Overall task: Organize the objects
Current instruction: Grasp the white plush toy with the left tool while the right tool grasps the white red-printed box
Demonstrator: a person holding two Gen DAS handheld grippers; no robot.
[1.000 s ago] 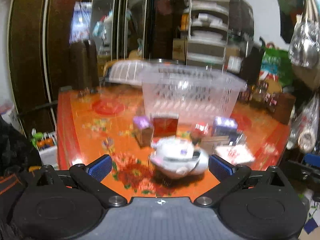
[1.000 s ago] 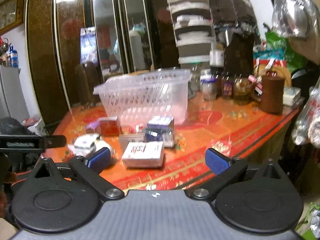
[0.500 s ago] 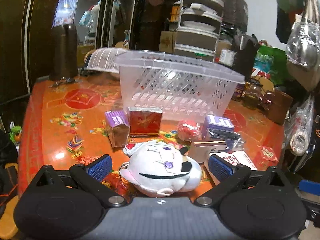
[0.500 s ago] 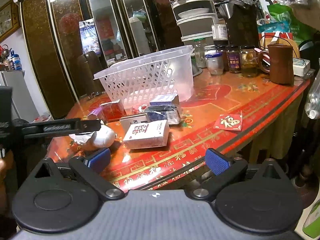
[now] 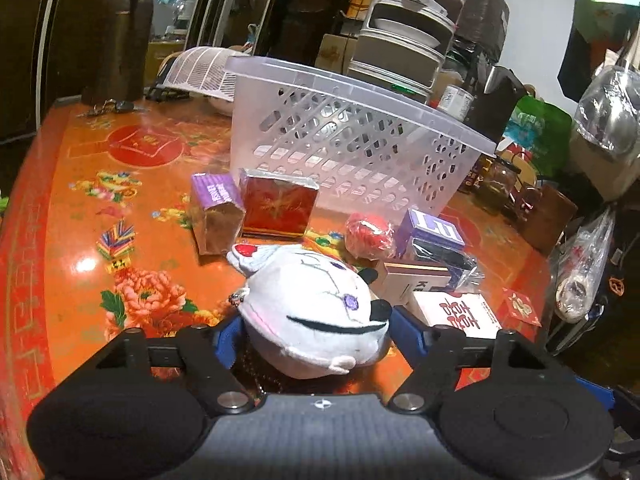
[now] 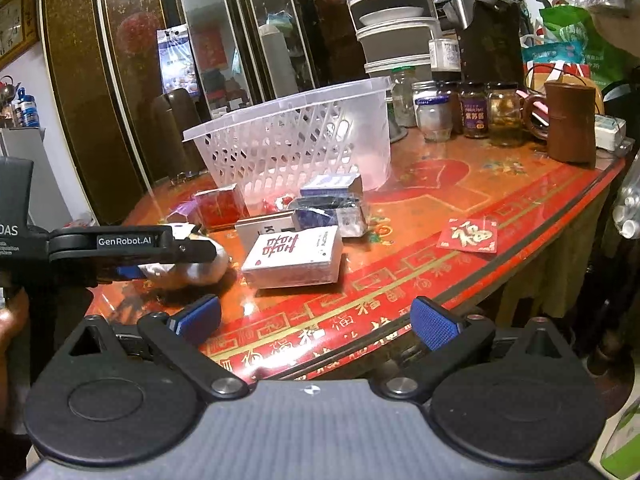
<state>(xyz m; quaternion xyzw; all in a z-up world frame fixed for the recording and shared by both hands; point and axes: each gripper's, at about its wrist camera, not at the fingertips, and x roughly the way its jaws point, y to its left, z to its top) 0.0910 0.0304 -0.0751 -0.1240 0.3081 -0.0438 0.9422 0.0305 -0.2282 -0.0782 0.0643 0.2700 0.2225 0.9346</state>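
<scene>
A white plush toy point(image 5: 316, 312) lies on the orange floral table point(image 5: 132, 216) near its front edge. My left gripper point(image 5: 316, 332) has the toy between its jaws, which are closing; the blue pads touch both its sides. In the right wrist view one of its fingers point(image 6: 132, 242) lies across the plush toy point(image 6: 200, 270). The clear plastic basket point(image 5: 360, 136) stands behind. My right gripper point(image 6: 316, 320) hangs open over the table's front edge, with nothing between its fingers.
In front of the basket point(image 6: 296, 148) lie a red box point(image 5: 278, 210), a purple-topped box point(image 5: 216, 216), a red wrapped ball point(image 5: 368, 234), a purple box point(image 5: 434, 230) and a white box with red characters point(image 6: 294, 254). A red envelope point(image 6: 468, 236), jars point(image 6: 472, 114) and a brown cylinder point(image 6: 570, 120) are at the right.
My left gripper moved forward and down onto the plush toy, and its jaws closed in from wide open to the toy's sides. The right gripper sank a little.
</scene>
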